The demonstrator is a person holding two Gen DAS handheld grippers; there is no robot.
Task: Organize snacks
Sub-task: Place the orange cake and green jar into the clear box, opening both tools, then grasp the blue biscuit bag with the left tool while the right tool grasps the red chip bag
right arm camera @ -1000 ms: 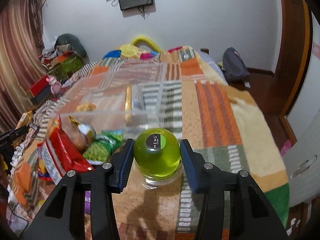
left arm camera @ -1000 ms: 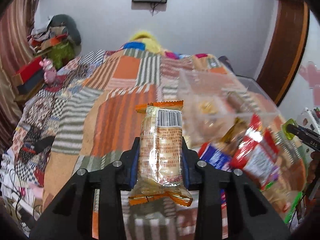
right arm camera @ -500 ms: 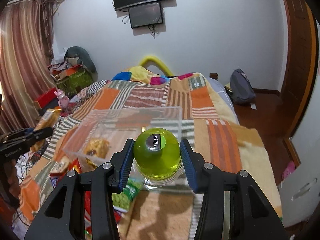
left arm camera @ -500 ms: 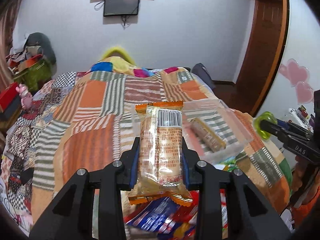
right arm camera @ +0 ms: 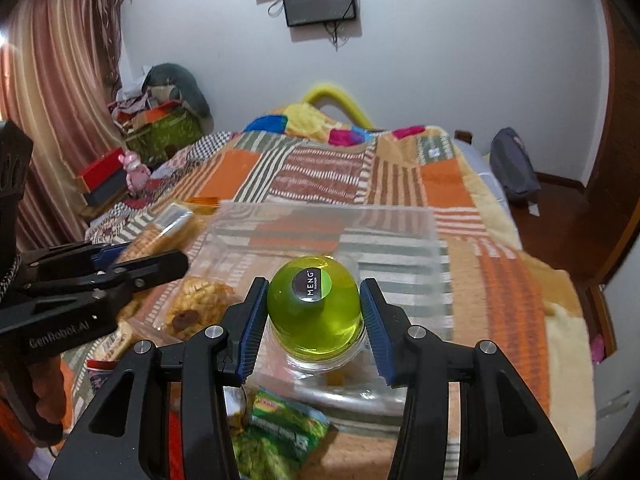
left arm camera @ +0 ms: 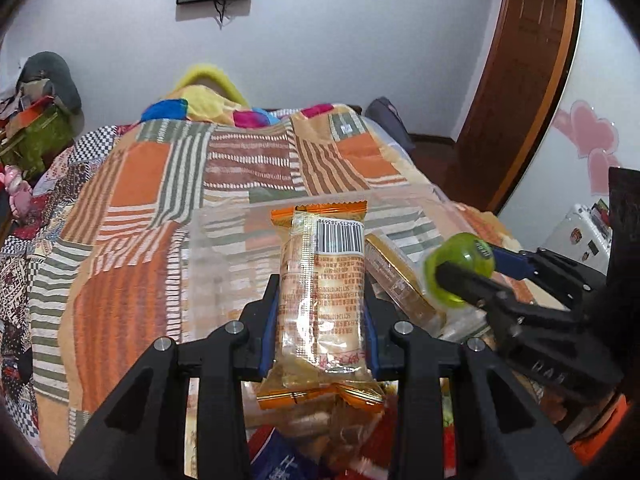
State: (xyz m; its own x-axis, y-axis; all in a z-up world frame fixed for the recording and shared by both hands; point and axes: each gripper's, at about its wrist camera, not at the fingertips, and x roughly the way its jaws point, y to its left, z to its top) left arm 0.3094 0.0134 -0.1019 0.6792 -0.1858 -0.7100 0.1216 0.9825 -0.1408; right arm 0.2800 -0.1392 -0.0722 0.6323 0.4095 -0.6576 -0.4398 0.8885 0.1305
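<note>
My left gripper (left arm camera: pixel 320 312) is shut on a clear biscuit pack with orange ends (left arm camera: pixel 322 300), held upright over the near left part of a clear plastic bin (left arm camera: pixel 216 248). Close on its right, my right gripper (left arm camera: pixel 468 266) is shut on a green jelly cup (left arm camera: pixel 448 256). The right wrist view has the jelly cup (right arm camera: pixel 314 308) between the blue pads of the right gripper (right arm camera: pixel 314 314), above the bin (right arm camera: pixel 328 212). The left gripper (right arm camera: pixel 156 250) with the pack (right arm camera: pixel 168 224) reaches in from the left. Cookies (right arm camera: pixel 200 304) and a gold bar (left arm camera: pixel 396 280) lie inside the bin.
The bin rests on a patchwork blanket (right arm camera: pixel 460 184) covering a bed. Loose packets lie in front of it, among them a green pea packet (right arm camera: pixel 276 432) and a blue one (left arm camera: pixel 288 460). Boxes and clutter (right arm camera: pixel 160 128) stand at the left, and a backpack (right arm camera: pixel 514 168) lies on the floor at right.
Both grippers have swung toward each other and over the clear bin with their snacks still gripped. The right gripper now sits close beside the left one.
</note>
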